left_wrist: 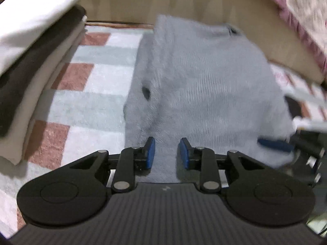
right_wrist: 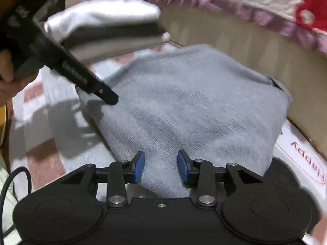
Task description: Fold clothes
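Observation:
A folded light grey knit sweater (left_wrist: pixel 204 85) lies on a checked pink and pale blue blanket (left_wrist: pixel 92 94). My left gripper (left_wrist: pixel 167 153) sits at its near left edge, and fabric fills the gap between the blue pads. At the right edge of this view one blue pad (left_wrist: pixel 273 144) of the other gripper lies against the sweater's near right corner. In the right wrist view the sweater (right_wrist: pixel 194 106) narrows into my right gripper (right_wrist: pixel 161 166), whose pads press on its near edge. A dark finger (right_wrist: pixel 102 91) of the left gripper touches the sweater's left corner.
A stack of folded white, dark and beige clothes (left_wrist: pixel 30 61) (right_wrist: pixel 114 26) stands to the left of the sweater. A beige upright panel (right_wrist: pixel 255 47) runs behind, with a frilled pink quilt (right_wrist: pixel 265 4) over it. A hand (right_wrist: pixel 6 75) holds the left gripper. White sheet printed "Happy" (right_wrist: pixel 302 163) at right.

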Available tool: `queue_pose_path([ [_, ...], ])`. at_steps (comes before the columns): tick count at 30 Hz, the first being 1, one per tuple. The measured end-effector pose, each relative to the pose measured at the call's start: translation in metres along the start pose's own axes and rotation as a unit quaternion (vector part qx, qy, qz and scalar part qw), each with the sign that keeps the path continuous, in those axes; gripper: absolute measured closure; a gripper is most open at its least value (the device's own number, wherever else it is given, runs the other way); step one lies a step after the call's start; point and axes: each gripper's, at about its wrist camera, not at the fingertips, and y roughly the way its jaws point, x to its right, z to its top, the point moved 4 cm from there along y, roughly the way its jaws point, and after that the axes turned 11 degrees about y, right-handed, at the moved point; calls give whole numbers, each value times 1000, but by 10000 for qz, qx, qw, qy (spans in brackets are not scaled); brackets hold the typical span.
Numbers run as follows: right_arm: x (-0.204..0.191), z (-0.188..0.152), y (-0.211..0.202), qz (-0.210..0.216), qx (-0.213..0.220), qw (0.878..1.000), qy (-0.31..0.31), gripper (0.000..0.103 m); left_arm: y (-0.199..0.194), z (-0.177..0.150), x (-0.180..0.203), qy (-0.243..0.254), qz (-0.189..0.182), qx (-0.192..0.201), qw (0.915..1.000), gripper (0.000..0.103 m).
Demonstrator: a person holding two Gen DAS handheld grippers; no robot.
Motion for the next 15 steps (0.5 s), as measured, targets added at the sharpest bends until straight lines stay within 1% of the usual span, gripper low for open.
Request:
queue_pose_path([
  [2, 1, -1, -5, 91, -53, 9999, 27, 64, -8, 12, -6, -136, -32, 395, 9991, 74],
  [4, 8, 0, -9, 287, -146, 9994, 132, 64, -7, 31, -14, -267, -109, 729, 9969, 69],
  [5, 13, -1, -9, 405, -168, 9988, 210, 64, -2, 43, -19, -289, -142, 807, 9962, 64],
  [6, 16, -2, -11, 485, -188, 9983, 260, 64, 7, 57, -23, -310, -147, 835, 9959, 56],
  [7, 19, -3, -14, 552, -207, 9978, 302, 64, 17, 70, -27, -309, -147, 814, 9961, 54],
  [10, 21, -4, -13, 634, -260, 9968, 405, 64, 58, 110, -32, -190, -105, 531, 9984, 53],
  [12, 19, -4, -10, 638, -296, 9970, 314, 64, 82, 132, -32, -84, -62, 433, 9990, 51],
  [13, 19, -3, -8, 645, -318, 9971, 261, 64, 96, 141, -33, -118, -95, 417, 9990, 51],
  [14, 19, -1, -7, 662, -338, 9970, 235, 64, 110, 146, -34, -141, -97, 336, 9993, 58],
  [15, 20, -1, -7, 690, -361, 9967, 232, 64, 125, 147, -36, -147, -51, 159, 9998, 78],
])
